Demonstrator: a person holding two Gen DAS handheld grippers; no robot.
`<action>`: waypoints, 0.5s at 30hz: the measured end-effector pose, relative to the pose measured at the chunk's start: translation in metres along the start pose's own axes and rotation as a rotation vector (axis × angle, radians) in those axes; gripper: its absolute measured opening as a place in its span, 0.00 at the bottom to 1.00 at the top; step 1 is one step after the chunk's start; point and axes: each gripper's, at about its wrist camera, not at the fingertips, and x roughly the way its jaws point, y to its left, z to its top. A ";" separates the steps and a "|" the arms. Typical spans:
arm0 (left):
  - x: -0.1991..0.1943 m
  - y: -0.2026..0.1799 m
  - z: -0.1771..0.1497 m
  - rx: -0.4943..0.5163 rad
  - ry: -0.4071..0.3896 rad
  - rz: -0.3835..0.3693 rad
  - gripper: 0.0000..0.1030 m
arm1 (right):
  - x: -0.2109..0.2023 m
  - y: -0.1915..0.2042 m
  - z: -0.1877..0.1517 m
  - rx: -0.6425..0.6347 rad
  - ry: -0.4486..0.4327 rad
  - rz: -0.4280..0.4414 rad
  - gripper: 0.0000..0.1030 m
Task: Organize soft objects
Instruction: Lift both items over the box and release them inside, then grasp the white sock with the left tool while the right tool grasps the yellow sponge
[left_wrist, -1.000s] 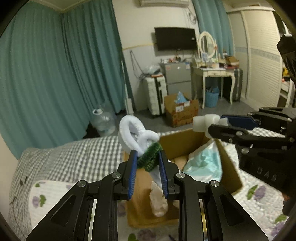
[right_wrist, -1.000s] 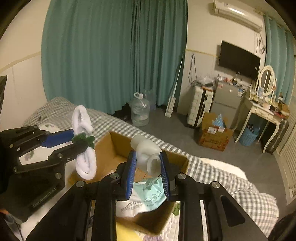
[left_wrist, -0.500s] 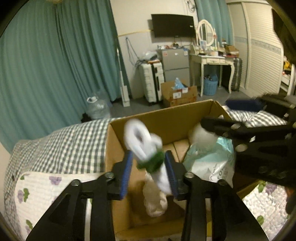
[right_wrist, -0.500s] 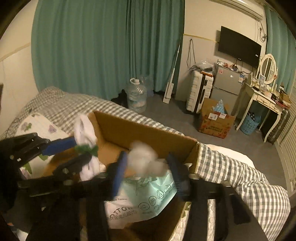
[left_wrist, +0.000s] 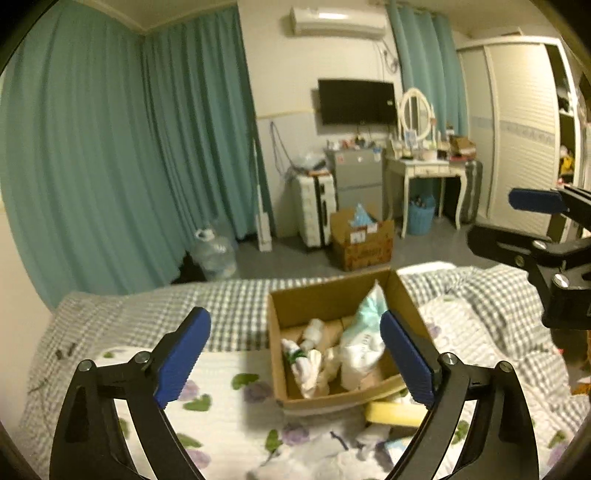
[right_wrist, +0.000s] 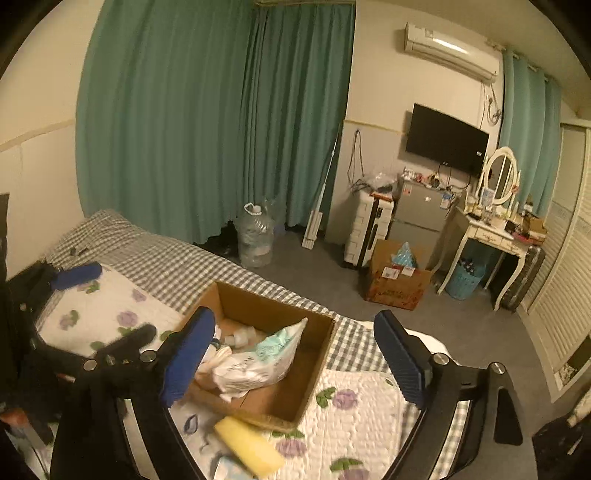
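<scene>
An open cardboard box (left_wrist: 321, 295) (right_wrist: 317, 365) stands on the bed. Inside lie a white fuzzy loop with a green band (left_wrist: 301, 363), a small white roll (left_wrist: 314, 328) (right_wrist: 240, 336) and a white and mint tissue pack (left_wrist: 360, 339) (right_wrist: 258, 363). My left gripper (left_wrist: 295, 360) is open and empty, raised above the box; it also shows at the left of the right wrist view (right_wrist: 107, 306). My right gripper (right_wrist: 291, 362) is open and empty above the box; it shows at the right edge of the left wrist view (left_wrist: 517, 225). A yellow sponge (left_wrist: 395, 411) (right_wrist: 249, 446) lies on the quilt beside the box's near wall.
The bed has a floral quilt (left_wrist: 221, 398) (right_wrist: 354, 417) and a grey checked sheet (left_wrist: 147, 310). White soft items (left_wrist: 332, 454) lie on the quilt in front. On the floor stand a water jug (right_wrist: 255, 236), a second cardboard box (right_wrist: 395, 277) and a dressing table (right_wrist: 491, 236).
Both grippers opened and let go of their items, which now lie in the box. Both grippers then rose up and back from the box.
</scene>
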 end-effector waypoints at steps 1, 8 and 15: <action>-0.009 0.003 0.001 -0.001 -0.004 0.004 0.97 | -0.009 0.002 0.001 -0.002 -0.004 -0.002 0.89; -0.068 0.020 -0.009 -0.005 -0.023 0.014 1.00 | -0.087 0.027 -0.002 -0.034 -0.020 -0.003 0.93; -0.075 0.022 -0.051 -0.026 0.005 0.012 1.00 | -0.095 0.044 -0.042 -0.052 0.016 0.045 0.98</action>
